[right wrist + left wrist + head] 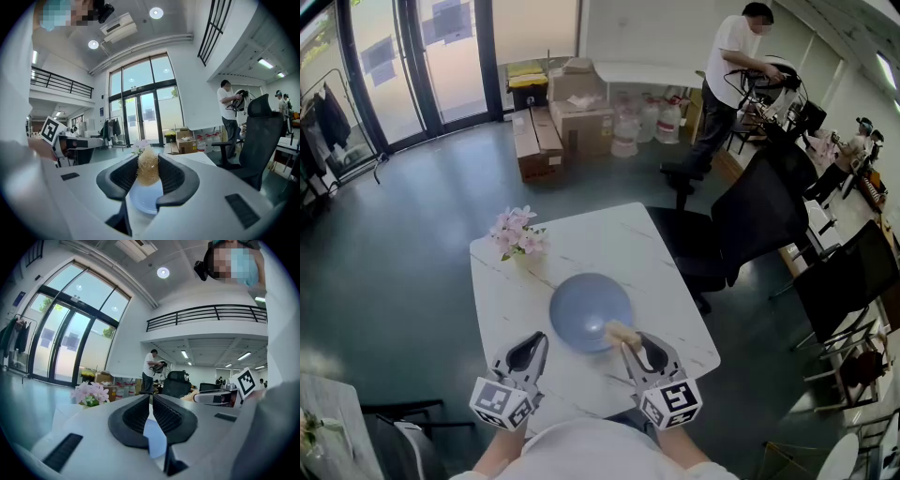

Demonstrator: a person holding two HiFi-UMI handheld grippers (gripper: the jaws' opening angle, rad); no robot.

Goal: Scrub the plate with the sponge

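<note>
Plate (591, 312), pale blue and round, lay on the near half of a white marble-patterned table (619, 244) in a tall, glass-fronted hall, where the scrubbing job appeared to be at its start or barely under way. A person worked at a bench far behind the table, near stacked cardboard boxes (572, 112), and black office chairs (750, 225) stood off the table's right side.

The left gripper (540, 339) hung just beside the plate's near-left rim with its jaws pressed together on nothing; the left gripper view showed only a sliver of blue plate (154, 437) below the closed left gripper (151, 401). It was not steadying the dish.

The right gripper (630, 345) reached over the plate's near-right edge, pinching the sponge (622, 332), a straw-coloured fibrous wad. In the right gripper view the sponge (148, 171) sat wedged between the ribbed pads of the right gripper (148, 165), with the plate (145, 202) directly beneath; whether it touched the surface could not be told.

A small posy of pink flowers (516, 232) stood at the table's far-left corner, well apart from the work.

No suds, water or smears showed on the plate, so how much had been scrubbed could not be judged; most of its face, by appearances, remained to be covered.
</note>
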